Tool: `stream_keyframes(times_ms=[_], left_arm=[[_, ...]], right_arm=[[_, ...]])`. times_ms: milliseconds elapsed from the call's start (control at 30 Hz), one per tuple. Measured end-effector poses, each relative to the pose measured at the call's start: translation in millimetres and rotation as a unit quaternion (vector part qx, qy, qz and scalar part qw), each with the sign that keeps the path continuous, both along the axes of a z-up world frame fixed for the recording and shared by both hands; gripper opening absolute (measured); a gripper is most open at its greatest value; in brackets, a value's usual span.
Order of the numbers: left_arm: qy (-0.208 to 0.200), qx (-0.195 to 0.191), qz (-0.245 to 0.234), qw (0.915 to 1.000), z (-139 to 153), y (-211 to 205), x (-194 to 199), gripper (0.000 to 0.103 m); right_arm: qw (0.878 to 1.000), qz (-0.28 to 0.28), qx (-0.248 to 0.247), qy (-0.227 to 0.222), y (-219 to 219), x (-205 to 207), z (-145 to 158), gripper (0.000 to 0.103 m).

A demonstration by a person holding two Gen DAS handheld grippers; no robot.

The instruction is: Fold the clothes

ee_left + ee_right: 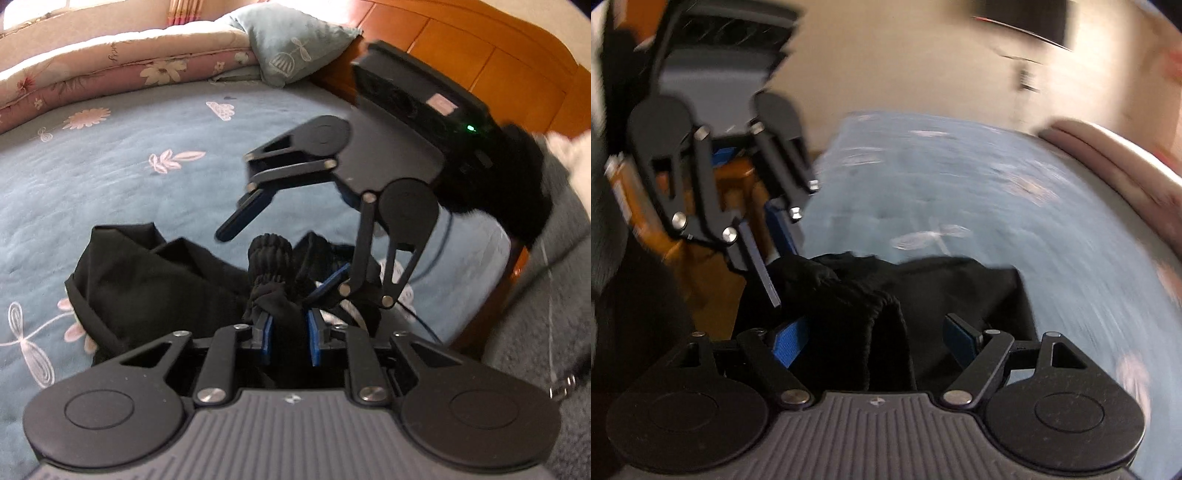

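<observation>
Left wrist view: the left gripper [290, 332] has its blue pads pinched on a bunched fold of the black garment [147, 280], which lies crumpled on the blue floral bedsheet [110, 177]. Ahead, the right gripper [280, 254] hangs over the cloth, fingers spread wide, one low in the fabric.

Right wrist view, blurred: the right gripper [875, 339] is splayed open, a ribbed black edge between its pads but unclamped. The left gripper [775, 273] reaches down into the cloth.
</observation>
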State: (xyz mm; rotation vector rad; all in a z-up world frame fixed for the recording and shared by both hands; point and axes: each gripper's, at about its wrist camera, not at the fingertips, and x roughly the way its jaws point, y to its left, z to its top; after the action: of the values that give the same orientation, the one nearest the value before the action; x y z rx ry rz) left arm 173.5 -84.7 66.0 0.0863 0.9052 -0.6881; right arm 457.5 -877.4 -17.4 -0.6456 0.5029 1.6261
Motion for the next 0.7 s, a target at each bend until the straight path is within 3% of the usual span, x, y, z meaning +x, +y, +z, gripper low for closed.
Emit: stream_keyframes(times_ms=[67,100,133,167,233,300,367,500,567,700], left_arm=[[-0.001,-0.004,0.008,1.0,-3.4,6.6,-1.7,0.017],[-0.001,-0.006,0.012,0.9999,-5.1,9.8,-2.6,0.017],[-0.002,-0.008,0.016,0.9998,-6.7,13.1,-3.5,0.017],[-0.002,-0.01,0.02,0.9998,-8.4,16.4,-4.3,0.017],[-0.003,-0.013,0.028,0.9995,-11.8,22.9,-6.0,0.018],[-0.007,-0.018,0.035,0.9992,-14.5,29.4,-6.8,0.028],[-0.019,-0.022,0.034,0.999,-14.2,34.4,-4.6,0.038],[-0.059,-0.03,-0.004,0.9978,-2.6,35.1,-2.8,0.046],[-0.088,-0.029,-0.027,0.9953,3.6,32.9,-0.1,0.062],[-0.132,-0.014,-0.087,0.9874,6.3,27.1,10.0,0.063]], right_arm=[[0.999,0.043,-0.013,-0.005,10.3,-6.8,-1.0,0.082],[0.998,0.057,-0.029,-0.002,14.2,-11.3,-2.2,0.076],[0.996,0.071,-0.045,0.002,18.2,-15.9,-3.3,0.06],[0.995,0.084,-0.061,0.005,22.1,-20.4,-4.4,0.052],[0.994,0.057,-0.09,-0.018,24.2,-28.3,-3.6,0.031],[0.995,0.023,-0.091,-0.045,20.0,-33.6,2.9,0.027],[0.995,-0.013,-0.086,-0.041,13.5,-33.0,16.9,0.026],[0.993,-0.073,-0.08,-0.053,7.6,-28.6,46.7,0.024],[0.989,-0.097,-0.081,-0.072,6.2,-30.7,61.0,0.023],[0.985,-0.117,-0.092,-0.09,5.7,-40.2,80.8,0.023]])
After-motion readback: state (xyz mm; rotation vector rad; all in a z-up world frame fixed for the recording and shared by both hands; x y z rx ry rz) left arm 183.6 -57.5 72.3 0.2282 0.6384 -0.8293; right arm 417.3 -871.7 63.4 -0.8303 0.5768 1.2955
